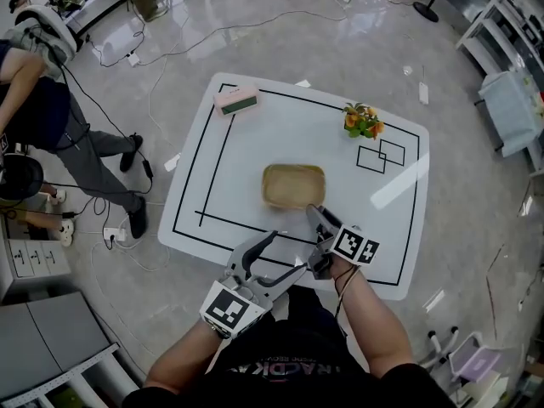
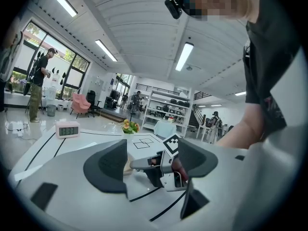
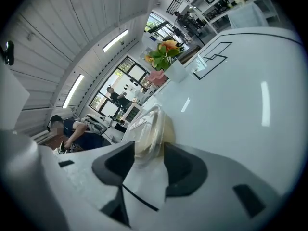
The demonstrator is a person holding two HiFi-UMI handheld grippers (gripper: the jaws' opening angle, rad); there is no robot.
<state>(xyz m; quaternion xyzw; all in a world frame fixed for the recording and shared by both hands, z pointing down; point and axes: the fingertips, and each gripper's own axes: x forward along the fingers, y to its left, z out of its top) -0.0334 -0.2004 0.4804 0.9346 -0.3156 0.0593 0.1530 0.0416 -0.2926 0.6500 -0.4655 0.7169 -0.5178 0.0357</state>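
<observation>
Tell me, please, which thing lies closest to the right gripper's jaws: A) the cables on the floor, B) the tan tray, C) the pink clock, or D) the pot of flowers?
B: in the right gripper view the tan tray lies just ahead of the right gripper, whose jaws stand apart. The head view shows that gripper's tips at the tray's near edge.

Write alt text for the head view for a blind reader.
The open right gripper is at the near rim of a tan tray in the middle of a white table; the open left gripper hovers over the table's near edge. A pink clock and flowers stand at its far corners.
</observation>
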